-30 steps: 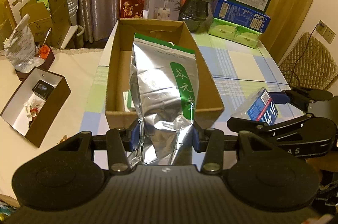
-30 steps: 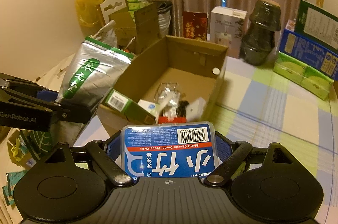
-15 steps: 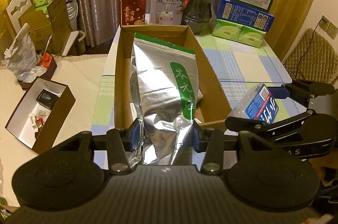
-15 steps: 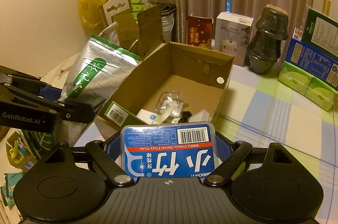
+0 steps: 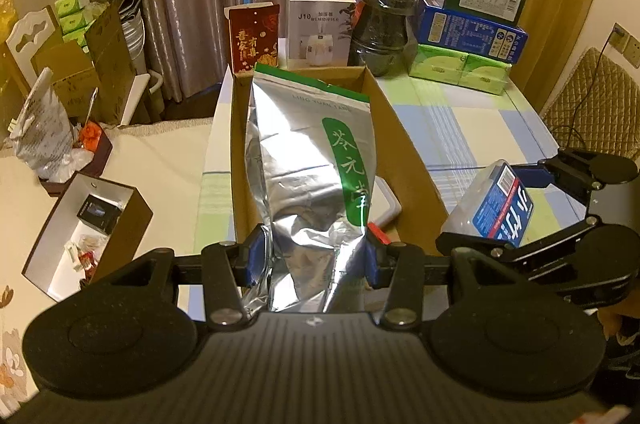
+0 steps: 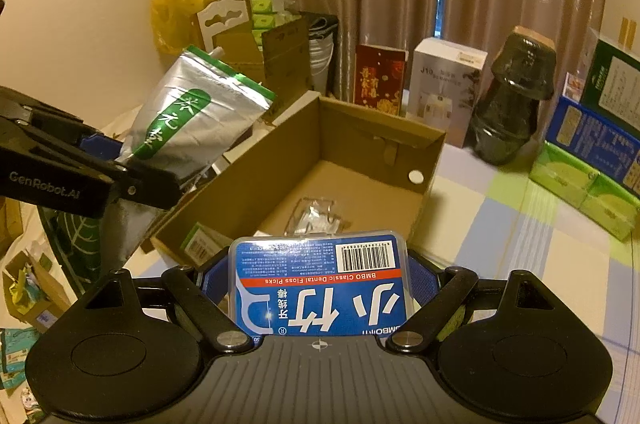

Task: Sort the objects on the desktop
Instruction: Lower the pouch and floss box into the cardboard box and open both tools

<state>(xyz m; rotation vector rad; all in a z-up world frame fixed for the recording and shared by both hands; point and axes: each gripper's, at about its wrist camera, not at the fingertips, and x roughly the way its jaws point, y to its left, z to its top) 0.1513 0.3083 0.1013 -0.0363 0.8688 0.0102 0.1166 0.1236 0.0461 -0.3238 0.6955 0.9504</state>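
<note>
My left gripper [image 5: 314, 256] is shut on the bottom of a silver foil tea pouch [image 5: 310, 160] with a green label, held upright over the near end of an open cardboard box [image 5: 408, 160]. In the right wrist view the same pouch [image 6: 192, 120] hangs at the left above the box's near-left wall. My right gripper [image 6: 320, 288] is shut on a clear blue-labelled dental floss pick case [image 6: 320, 284], held just short of the box's [image 6: 360, 144] near end. From the left wrist view the case [image 5: 500, 204] shows at the right of the box.
Inside the box lie a clear plastic packet [image 6: 316, 212], a green-edged carton [image 6: 200, 236] and a white flat item [image 5: 386, 202]. Behind it stand a red box [image 5: 253, 36], a white humidifier box [image 5: 320, 28], a dark jar [image 5: 384, 20] and stacked cartons [image 5: 468, 24]. A white-lined open box [image 5: 88, 224] sits left.
Both grippers have carried their loads forward toward the cardboard box, which now looks nearer and larger. Both grips are unchanged.
</note>
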